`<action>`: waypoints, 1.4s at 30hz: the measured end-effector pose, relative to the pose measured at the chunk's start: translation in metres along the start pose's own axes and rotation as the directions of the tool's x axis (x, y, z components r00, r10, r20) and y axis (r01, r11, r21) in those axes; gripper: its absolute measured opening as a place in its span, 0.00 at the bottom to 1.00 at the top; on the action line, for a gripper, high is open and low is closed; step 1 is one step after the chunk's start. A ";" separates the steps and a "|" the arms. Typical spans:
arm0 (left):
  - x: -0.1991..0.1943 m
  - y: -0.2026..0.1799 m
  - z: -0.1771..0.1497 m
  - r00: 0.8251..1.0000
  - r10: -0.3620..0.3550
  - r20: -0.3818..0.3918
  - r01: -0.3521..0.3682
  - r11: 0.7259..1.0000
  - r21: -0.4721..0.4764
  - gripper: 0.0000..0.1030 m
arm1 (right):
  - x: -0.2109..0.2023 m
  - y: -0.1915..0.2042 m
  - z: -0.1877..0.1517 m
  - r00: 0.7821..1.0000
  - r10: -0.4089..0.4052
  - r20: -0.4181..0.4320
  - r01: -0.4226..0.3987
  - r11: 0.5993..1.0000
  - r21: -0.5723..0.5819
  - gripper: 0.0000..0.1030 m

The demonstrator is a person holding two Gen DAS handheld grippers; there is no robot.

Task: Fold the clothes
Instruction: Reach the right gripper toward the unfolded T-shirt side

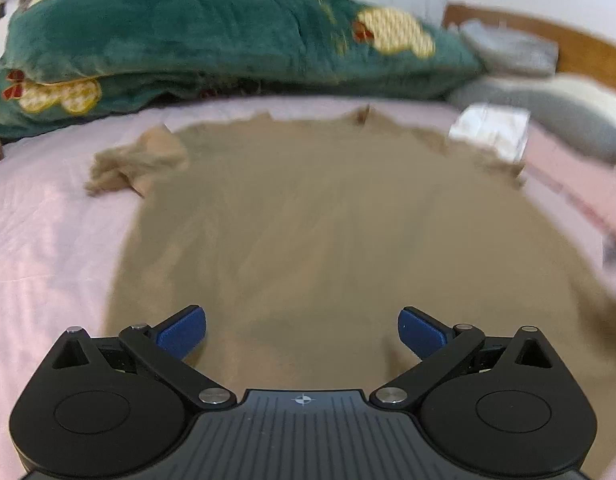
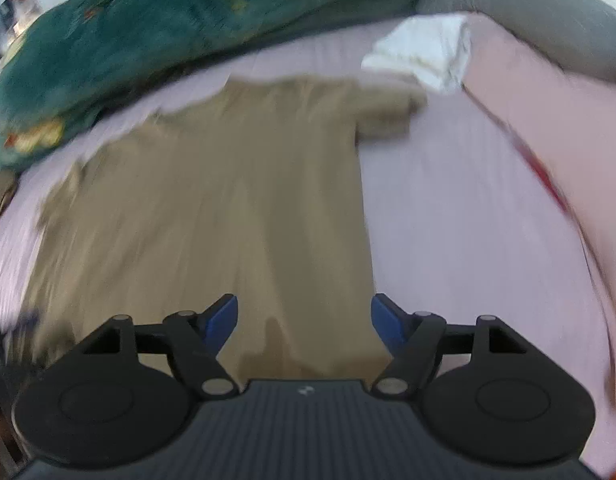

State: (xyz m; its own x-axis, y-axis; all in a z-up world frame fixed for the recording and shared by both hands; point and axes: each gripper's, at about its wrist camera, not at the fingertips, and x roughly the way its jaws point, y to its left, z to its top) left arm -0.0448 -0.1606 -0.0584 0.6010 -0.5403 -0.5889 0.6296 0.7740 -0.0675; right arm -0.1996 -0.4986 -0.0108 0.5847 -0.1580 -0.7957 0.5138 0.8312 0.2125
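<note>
A tan T-shirt (image 1: 308, 224) lies spread flat on the pale pink bedsheet (image 1: 48, 240), collar toward the far side. Its left sleeve (image 1: 136, 164) is bunched up. My left gripper (image 1: 302, 332) hovers over the shirt's near part, open, with nothing between its blue pads. In the right wrist view the same tan T-shirt (image 2: 212, 200) shows with its right sleeve (image 2: 388, 114) lying out to the side. My right gripper (image 2: 304, 320) is above the shirt's near right edge, open and empty. Both views are motion-blurred.
A dark green plush blanket (image 1: 212, 36) with yellow patterns is piled along the far side of the bed. A folded white cloth (image 2: 424, 50) lies near the shirt's right shoulder. Grey pillows (image 1: 548, 100) and a wooden headboard (image 1: 588, 52) are at the far right. A pink quilt (image 2: 548, 140) lies on the right.
</note>
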 end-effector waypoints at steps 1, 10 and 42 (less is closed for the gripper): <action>-0.015 0.003 0.002 1.000 0.000 0.020 0.000 1.000 -0.003 1.00 | -0.007 -0.003 -0.019 1.000 -0.006 -0.009 0.006 1.000 0.000 0.73; -0.096 0.027 -0.042 0.981 0.185 -0.058 -0.183 0.982 0.042 1.00 | -0.018 -0.014 -0.109 0.997 -0.034 -0.074 0.033 0.999 -0.023 0.76; -0.012 0.194 0.094 0.978 0.207 -0.001 -0.207 0.975 -0.084 0.99 | -0.006 0.381 -0.197 0.976 0.192 0.101 -0.098 0.805 -0.586 0.87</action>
State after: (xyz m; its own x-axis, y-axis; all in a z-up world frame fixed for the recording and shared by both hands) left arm 0.1162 -0.0349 0.0112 0.7181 -0.3678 -0.5908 0.4483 0.8938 -0.0116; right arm -0.1313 -0.0764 -0.0366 0.7326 -0.0482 -0.6789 -0.0116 0.9965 -0.0833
